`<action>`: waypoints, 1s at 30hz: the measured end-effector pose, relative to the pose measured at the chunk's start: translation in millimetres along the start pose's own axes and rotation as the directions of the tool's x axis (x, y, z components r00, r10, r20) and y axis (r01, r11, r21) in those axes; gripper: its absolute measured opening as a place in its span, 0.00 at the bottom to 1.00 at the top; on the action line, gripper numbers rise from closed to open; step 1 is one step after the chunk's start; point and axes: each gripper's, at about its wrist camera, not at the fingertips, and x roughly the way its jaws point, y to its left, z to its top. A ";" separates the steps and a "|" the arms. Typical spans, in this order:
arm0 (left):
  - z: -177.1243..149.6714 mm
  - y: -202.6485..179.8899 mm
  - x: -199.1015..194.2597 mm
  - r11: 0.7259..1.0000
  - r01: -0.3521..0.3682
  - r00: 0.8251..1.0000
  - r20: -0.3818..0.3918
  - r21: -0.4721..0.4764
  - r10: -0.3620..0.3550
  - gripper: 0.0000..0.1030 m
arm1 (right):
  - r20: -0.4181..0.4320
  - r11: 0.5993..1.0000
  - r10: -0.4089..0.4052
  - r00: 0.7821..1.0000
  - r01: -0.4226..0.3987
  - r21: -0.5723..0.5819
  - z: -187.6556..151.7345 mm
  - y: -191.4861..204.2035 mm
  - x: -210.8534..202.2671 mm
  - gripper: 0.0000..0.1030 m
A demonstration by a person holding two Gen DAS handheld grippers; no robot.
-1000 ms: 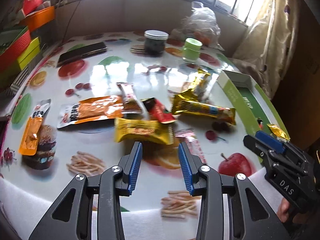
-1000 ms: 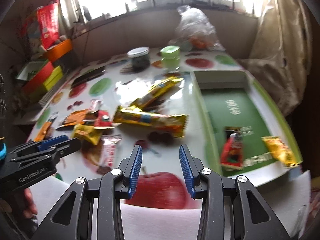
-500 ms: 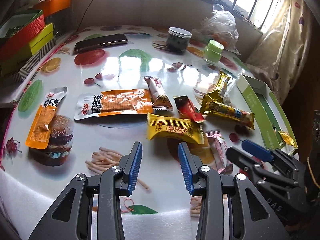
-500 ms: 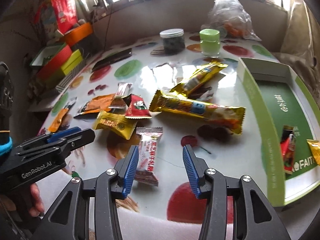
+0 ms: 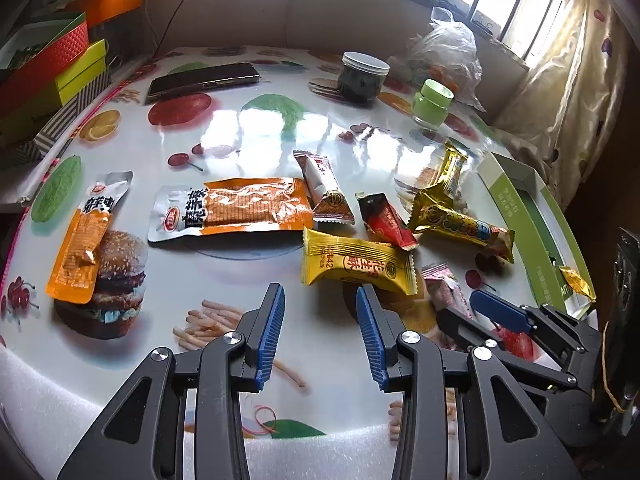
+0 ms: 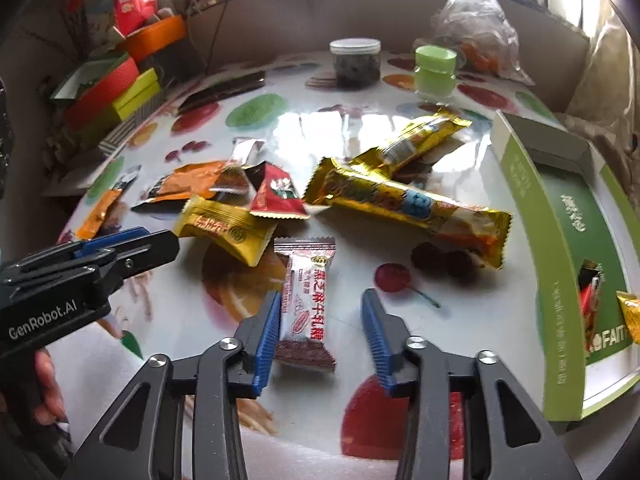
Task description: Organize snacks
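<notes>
Left wrist view: the left claw (image 5: 320, 328) hovers half-open and empty above the surface (image 5: 256, 120), just near of the yellow packet (image 5: 356, 262).

Right wrist view: the right claw (image 6: 320, 328), jaws just closing, straddles the near end of the pink-white packet (image 6: 306, 300); its right pad is not yet touching. Step in hand: grasping. Next: close fully, lift, carry right to the green box (image 6: 532, 216).

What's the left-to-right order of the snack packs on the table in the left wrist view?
Small orange sachet → big orange pouch → brown-and-white bar → red packet → long gold bar. Yellow pack and pink-white candy omitted; they overlap in order.
</notes>
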 end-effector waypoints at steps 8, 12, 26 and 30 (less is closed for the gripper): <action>8.7 -9.0 13.1 1.000 0.017 1.000 -0.016 0.026 -0.016 0.38 | 0.010 0.999 -0.025 1.000 0.025 0.027 -2.9 -11.4 -4.8 0.19; 11.1 -14.9 19.8 0.999 0.033 0.999 -0.028 0.033 -0.032 0.38 | 0.015 0.998 -0.043 0.999 0.042 0.054 -5.5 -20.8 -9.6 0.19; -2.0 -63.4 20.9 0.973 0.167 0.984 -0.094 0.160 -0.154 0.38 | 0.028 0.990 -0.076 0.997 0.072 0.118 -13.6 -44.9 -21.1 0.19; 0.1 -65.4 15.7 0.968 0.117 0.993 -0.049 0.222 -0.109 0.38 | 0.026 0.989 -0.080 0.996 0.076 0.126 -16.0 -48.8 -23.0 0.19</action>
